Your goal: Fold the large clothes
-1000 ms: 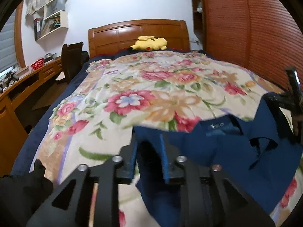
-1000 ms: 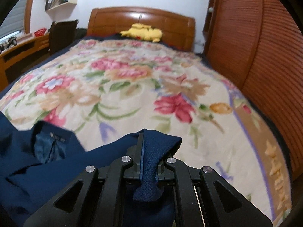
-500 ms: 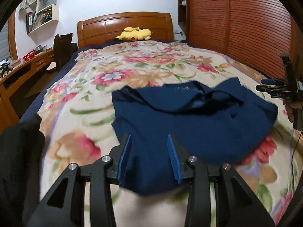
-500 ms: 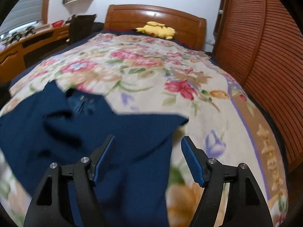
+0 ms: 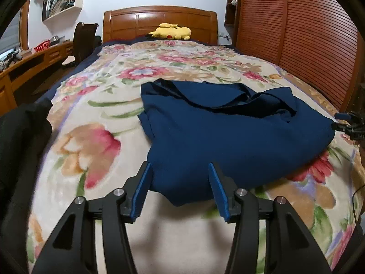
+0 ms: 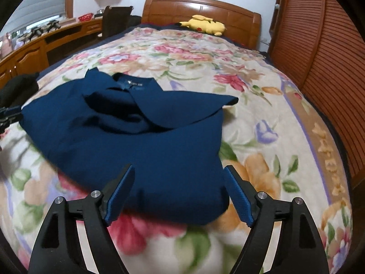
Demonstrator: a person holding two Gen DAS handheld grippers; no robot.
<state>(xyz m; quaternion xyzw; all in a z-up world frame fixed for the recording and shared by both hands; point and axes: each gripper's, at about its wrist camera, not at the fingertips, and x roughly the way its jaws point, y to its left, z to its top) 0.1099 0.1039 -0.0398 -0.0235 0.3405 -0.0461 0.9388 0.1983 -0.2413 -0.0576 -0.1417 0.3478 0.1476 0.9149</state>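
Observation:
A navy blue shirt (image 5: 228,137) (image 6: 136,141) lies roughly folded on the floral bedspread (image 5: 102,137) (image 6: 262,114), collar and label toward the headboard. My left gripper (image 5: 179,166) hovers at the shirt's near left corner with its jaws opening. The hem shows between the blue pads (image 5: 141,189), and neither pad presses on it. My right gripper (image 6: 178,167) is at the near right corner, its jaws opening wide around the cloth edge without gripping. Each gripper shows at the edge of the other's view: the right gripper (image 5: 349,125) and the left gripper (image 6: 9,114).
A yellow plush toy (image 5: 170,32) (image 6: 204,26) rests by the wooden headboard. A black garment (image 5: 20,148) (image 6: 18,89) lies at the bed's left edge. A wooden desk (image 5: 34,61) and a dark chair (image 5: 83,41) stand left; slatted wooden doors (image 5: 308,45) line the right.
Both grippers were shut on shirt cloth, then let go, opened and drew back toward the foot of the bed. The shirt dropped and now lies spread on the bedspread.

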